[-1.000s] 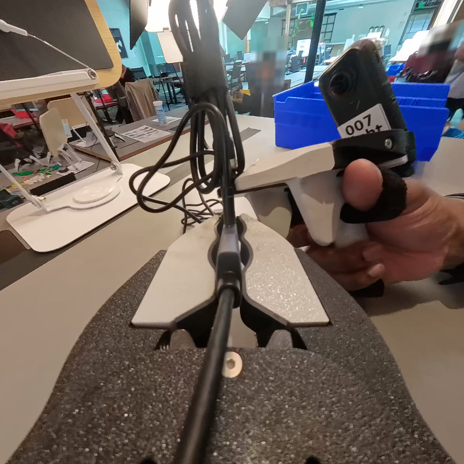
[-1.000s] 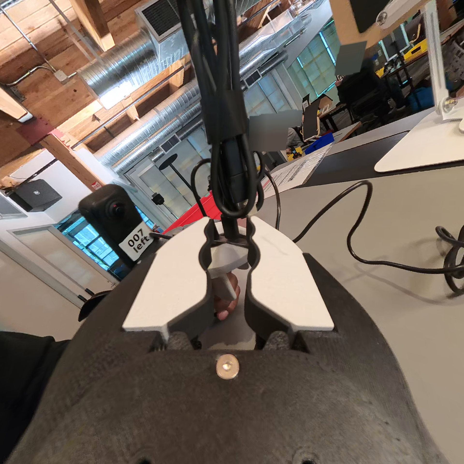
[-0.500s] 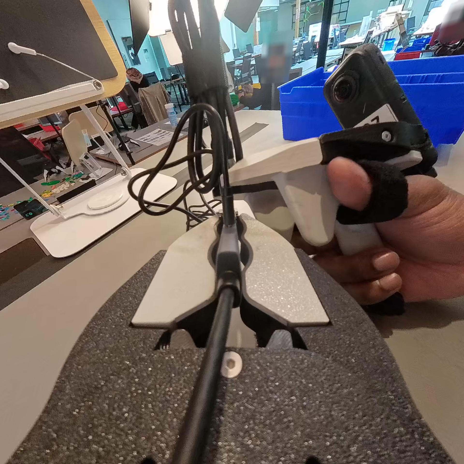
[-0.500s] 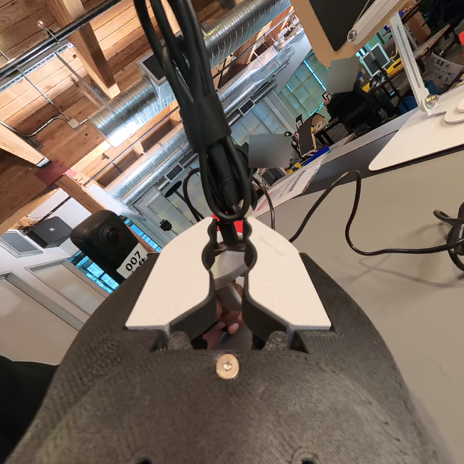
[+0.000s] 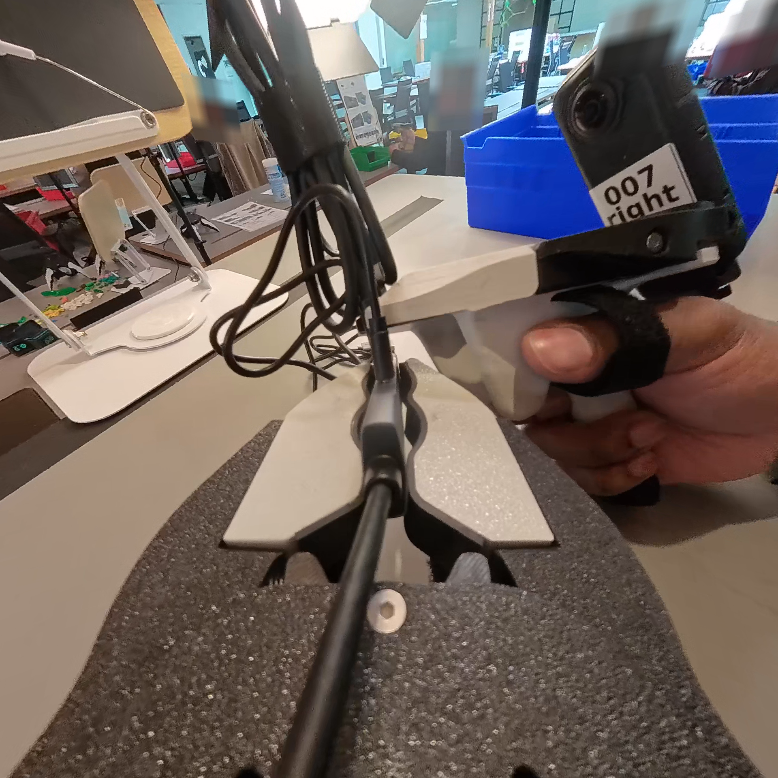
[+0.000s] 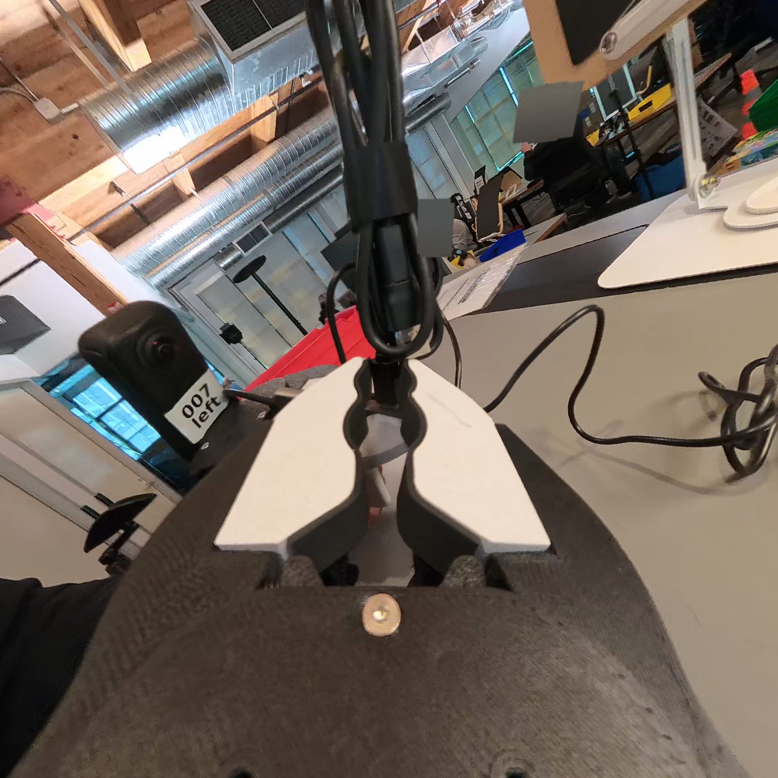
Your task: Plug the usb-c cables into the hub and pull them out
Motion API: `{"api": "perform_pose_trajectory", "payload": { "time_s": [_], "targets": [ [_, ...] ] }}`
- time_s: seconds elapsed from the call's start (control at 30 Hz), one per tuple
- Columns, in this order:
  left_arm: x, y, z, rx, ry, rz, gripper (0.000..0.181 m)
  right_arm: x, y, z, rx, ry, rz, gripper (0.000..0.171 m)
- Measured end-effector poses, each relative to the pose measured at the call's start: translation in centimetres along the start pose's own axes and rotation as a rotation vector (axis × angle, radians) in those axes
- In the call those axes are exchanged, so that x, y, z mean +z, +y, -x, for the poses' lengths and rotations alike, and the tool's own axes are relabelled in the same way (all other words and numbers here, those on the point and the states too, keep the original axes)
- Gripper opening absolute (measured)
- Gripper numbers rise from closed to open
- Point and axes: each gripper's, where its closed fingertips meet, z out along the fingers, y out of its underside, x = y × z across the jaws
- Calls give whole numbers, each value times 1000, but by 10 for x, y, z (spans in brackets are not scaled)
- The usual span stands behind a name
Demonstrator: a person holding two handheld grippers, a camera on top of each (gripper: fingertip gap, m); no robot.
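Grey table [image 5: 126, 454]; hand [image 5: 690, 404] around right gripper [image 5: 379, 307].

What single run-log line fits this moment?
left gripper: shut on hub | right gripper: shut on cable plug | cable bundle: hanging above | phase: at hub port

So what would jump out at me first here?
Probably the black cable bundle dangling mid-frame, with the left gripper shut on a grey hub below it. From the right, a hand holds the right gripper, pinching a black plug.
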Motion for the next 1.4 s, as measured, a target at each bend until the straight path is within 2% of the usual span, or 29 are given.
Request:
{"api": "perform_pose_trajectory", "payload": {
  "time_s": [0.07,0.2,0.27,0.37,0.4,0.53,0.77,0.9,1.13,1.4],
  "targets": [
    [-1,-1,1,-7,1,-8,10,1,0,1,-10,3,5,13],
    [-1,0,2,5,-22,0,10,1,2,-1,170,-61,-17,14],
    [0,0,2,5,-21,5,10,1,2,-2,126,-36,-11,13],
    [0,0,2,-1,-19,2,10,2,3,-2,-81,54,19,14],
    [0,0,3,-5,-18,0,11,2,3,-3,-89,63,21,14],
    [2,6,4,23,-44,45,10,3,6,-8,107,-4,34,13],
    [-2,-4,7,7,-45,-26,10,1,-1,2,76,-84,-6,13],
    [-5,-1,16,23,-96,-12,10,-4,-11,-7,85,-23,-70,22],
    [-3,3,20,36,-144,19,10,2,-1,-7,127,0,-35,25],
    [-1,-2,13,89,-164,1,10,3,-5,-6,162,-5,-83,26]
  ]
}}
